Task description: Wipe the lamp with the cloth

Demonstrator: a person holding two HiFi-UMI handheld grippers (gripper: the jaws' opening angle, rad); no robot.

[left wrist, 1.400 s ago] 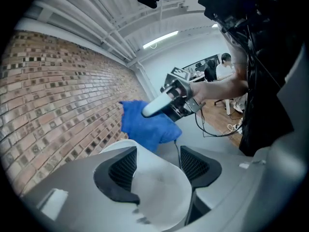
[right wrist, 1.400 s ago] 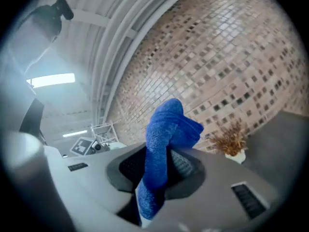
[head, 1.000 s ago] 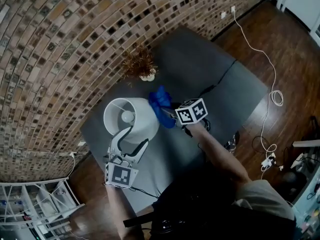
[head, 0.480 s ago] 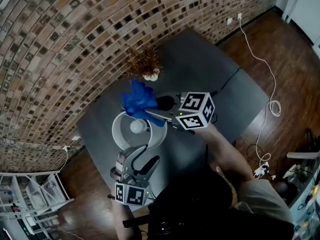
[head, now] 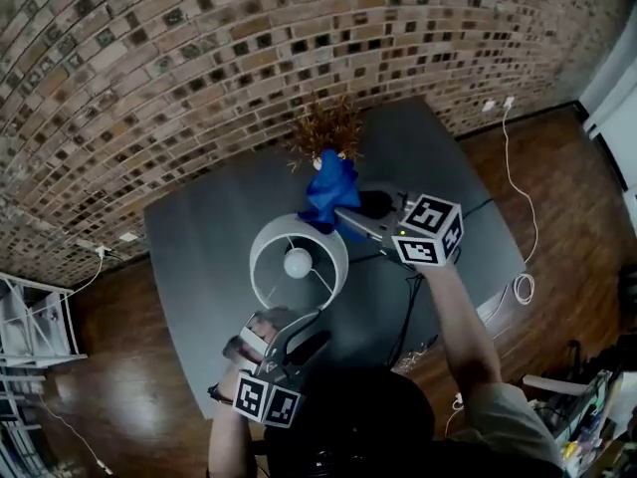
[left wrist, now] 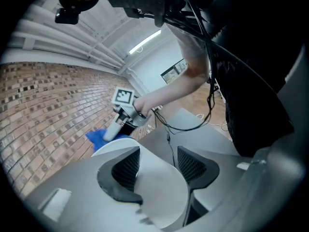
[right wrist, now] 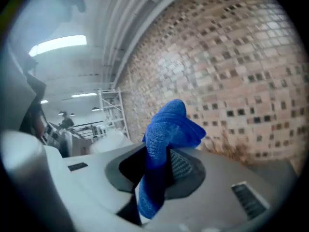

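Observation:
The lamp stands on the grey table (head: 199,237); from above I look into its white shade (head: 269,267) and see the bulb (head: 298,262). My right gripper (head: 345,213) is shut on the blue cloth (head: 328,189), which bunches just over the shade's far rim. In the right gripper view the cloth (right wrist: 164,134) sticks up and hangs down between the pads of that gripper (right wrist: 161,166). My left gripper (head: 314,327) is at the shade's near side. In its own view this gripper (left wrist: 159,166) has the shade (left wrist: 154,187) between its jaws, which have just been closing; a gap shows at the right pad.
A dried plant in a small pot (head: 326,132) stands behind the cloth, by the brick wall (head: 199,58). A black cable (head: 408,307) runs over the table's right part and off its near edge. White shelving (head: 30,317) stands on the floor at the left.
My right gripper has risen with the cloth, from beside the shade to just above its far rim. My left gripper has drawn back from over the shade to its near side.

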